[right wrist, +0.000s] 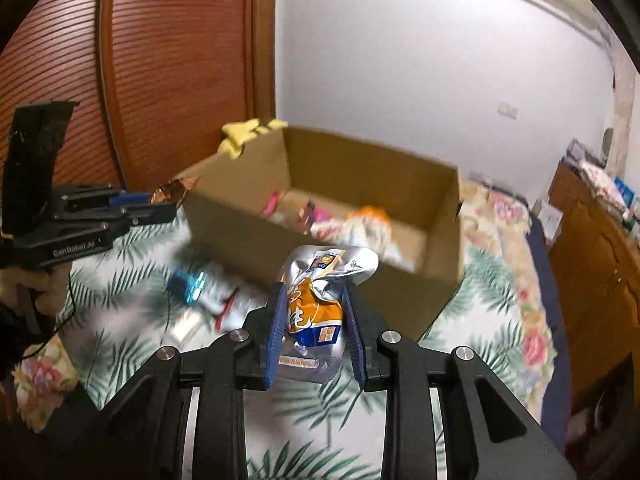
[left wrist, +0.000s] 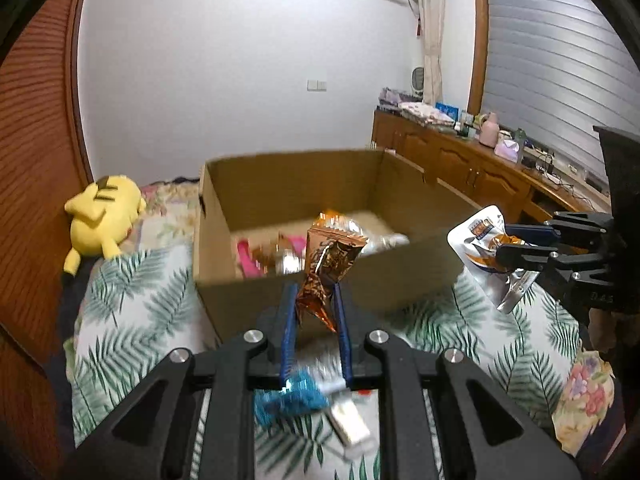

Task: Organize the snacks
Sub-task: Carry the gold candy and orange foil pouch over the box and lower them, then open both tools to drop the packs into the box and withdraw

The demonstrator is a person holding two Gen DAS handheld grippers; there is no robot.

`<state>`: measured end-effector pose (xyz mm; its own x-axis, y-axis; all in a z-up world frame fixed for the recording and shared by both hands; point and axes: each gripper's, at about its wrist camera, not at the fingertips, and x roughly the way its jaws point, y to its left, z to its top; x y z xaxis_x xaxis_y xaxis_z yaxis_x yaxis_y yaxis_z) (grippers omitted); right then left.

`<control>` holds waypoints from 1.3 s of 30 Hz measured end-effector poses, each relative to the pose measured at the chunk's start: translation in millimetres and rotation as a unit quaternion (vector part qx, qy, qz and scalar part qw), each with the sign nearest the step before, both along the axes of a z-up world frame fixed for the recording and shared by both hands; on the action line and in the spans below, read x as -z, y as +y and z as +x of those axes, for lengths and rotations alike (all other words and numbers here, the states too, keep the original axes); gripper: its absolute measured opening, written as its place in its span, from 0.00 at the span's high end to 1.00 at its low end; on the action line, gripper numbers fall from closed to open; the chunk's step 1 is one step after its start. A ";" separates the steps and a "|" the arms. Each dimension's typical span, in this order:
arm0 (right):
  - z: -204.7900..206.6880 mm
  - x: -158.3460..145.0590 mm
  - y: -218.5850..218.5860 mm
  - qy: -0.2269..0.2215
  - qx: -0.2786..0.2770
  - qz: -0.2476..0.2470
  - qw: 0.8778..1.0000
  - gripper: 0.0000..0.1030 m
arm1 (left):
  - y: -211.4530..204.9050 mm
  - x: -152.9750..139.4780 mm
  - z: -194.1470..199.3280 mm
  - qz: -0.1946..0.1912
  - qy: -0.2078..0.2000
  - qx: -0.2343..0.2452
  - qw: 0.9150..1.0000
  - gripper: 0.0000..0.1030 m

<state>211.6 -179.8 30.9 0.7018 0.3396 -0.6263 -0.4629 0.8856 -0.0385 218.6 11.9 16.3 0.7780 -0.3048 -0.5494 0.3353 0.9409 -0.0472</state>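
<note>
My left gripper (left wrist: 314, 292) is shut on a crumpled copper-orange snack packet (left wrist: 326, 268) and holds it just in front of the open cardboard box (left wrist: 256, 304). My right gripper (right wrist: 314, 292) is shut on a silver and orange snack bag (right wrist: 320, 308), also raised before the box (right wrist: 400, 292). Each view shows the other tool: the right gripper (left wrist: 516, 246) with its silver bag (left wrist: 478, 226) at the right, the left gripper (right wrist: 138, 204) with the copper packet (right wrist: 174, 190) at the left. Several snacks lie inside the box, a pink packet (left wrist: 248, 258) among them.
Loose on the leaf-print bedspread (left wrist: 132, 312) lie a blue packet (left wrist: 288, 398) and a white packet (left wrist: 350, 426) under the left gripper. A yellow plush toy (left wrist: 102, 216) rests left of the box. A wooden cabinet (left wrist: 460, 164) lines the right wall.
</note>
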 end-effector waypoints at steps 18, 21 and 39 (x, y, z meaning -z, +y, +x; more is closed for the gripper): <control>91.8 -14.6 13.8 -0.037 0.003 0.006 0.999 0.74 | -15.6 -6.0 83.5 0.016 -0.017 -0.006 1.000 0.84; 104.7 -6.8 14.0 -0.034 0.006 0.005 0.999 0.74 | -15.7 1.2 93.7 0.014 -0.011 -0.008 1.000 0.84; 136.7 33.3 20.9 -0.004 0.020 -0.007 1.000 0.73 | -23.5 22.2 115.3 0.021 0.005 -0.005 1.000 0.83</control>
